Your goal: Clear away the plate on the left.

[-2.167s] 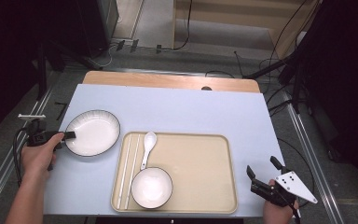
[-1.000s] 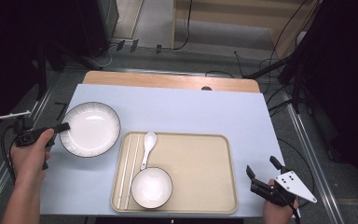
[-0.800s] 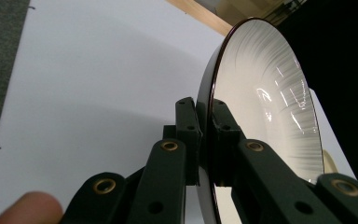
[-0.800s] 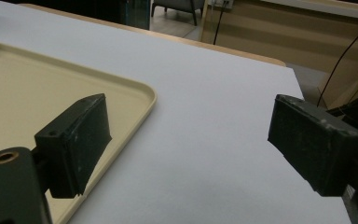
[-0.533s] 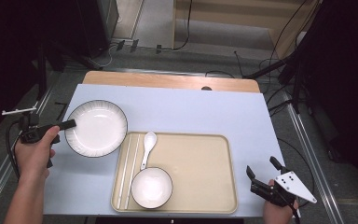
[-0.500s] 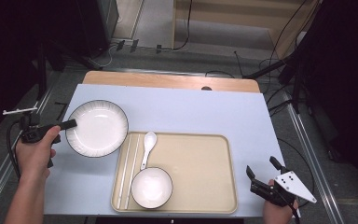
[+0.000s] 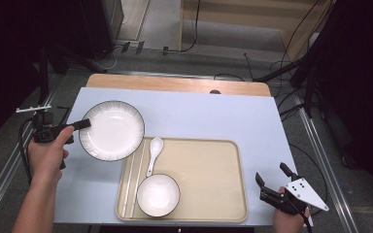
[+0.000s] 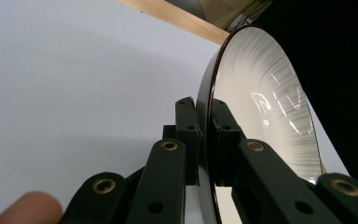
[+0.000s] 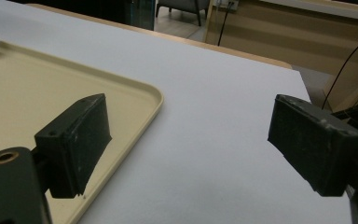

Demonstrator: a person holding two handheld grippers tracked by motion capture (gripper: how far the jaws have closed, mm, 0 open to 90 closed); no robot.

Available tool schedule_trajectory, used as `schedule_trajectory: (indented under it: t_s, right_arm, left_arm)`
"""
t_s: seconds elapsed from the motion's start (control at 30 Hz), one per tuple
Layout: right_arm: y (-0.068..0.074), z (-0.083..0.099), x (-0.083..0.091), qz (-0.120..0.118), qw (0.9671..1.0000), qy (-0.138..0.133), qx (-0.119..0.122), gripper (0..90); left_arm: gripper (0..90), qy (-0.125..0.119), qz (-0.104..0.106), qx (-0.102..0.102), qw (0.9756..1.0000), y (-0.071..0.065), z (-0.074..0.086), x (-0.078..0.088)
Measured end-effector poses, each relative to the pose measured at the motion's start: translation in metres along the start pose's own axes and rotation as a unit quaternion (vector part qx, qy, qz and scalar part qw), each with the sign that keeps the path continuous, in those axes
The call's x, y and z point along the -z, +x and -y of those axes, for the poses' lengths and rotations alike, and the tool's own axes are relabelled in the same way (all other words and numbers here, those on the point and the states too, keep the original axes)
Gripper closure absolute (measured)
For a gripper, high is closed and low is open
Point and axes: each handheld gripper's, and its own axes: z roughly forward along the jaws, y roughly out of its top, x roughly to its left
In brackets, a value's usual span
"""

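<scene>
Left gripper fingers clamped on the rim of the white plate, 1 finger on each face in the left gripper view; in the high view the plate sits left of centre, its lower right edge overlapping the top left corner of the beige tray. Right gripper fingers spread wide with nothing between them, lower right of the high view, just past the tray's right edge over the pale worktop. On the tray: white bowl at lower left, white spoon above it, chopsticks along the left rim.
</scene>
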Motion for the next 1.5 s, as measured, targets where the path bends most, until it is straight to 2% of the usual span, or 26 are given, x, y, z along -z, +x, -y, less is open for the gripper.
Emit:
schedule_trajectory:
  t_s: [0.43,1.13,1.5]
  right_arm:
    - [-0.001,0.000,0.000,-0.001,1.0000,-0.004,-0.003,13.3]
    - [-0.002,0.000,0.000,-0.002,1.0000,-0.006,-0.007,13.3]
    - [-0.003,0.000,0.001,-0.002,0.9999,-0.007,-0.007,13.3]
  left_arm:
    - [85.4,0.014,0.022,-0.016,0.9995,-0.031,0.002,-0.027]
    - [85.3,0.038,0.048,-0.027,0.9978,-0.068,0.016,-0.073]
    - [85.2,0.065,0.062,-0.042,0.9951,-0.094,0.030,-0.108]
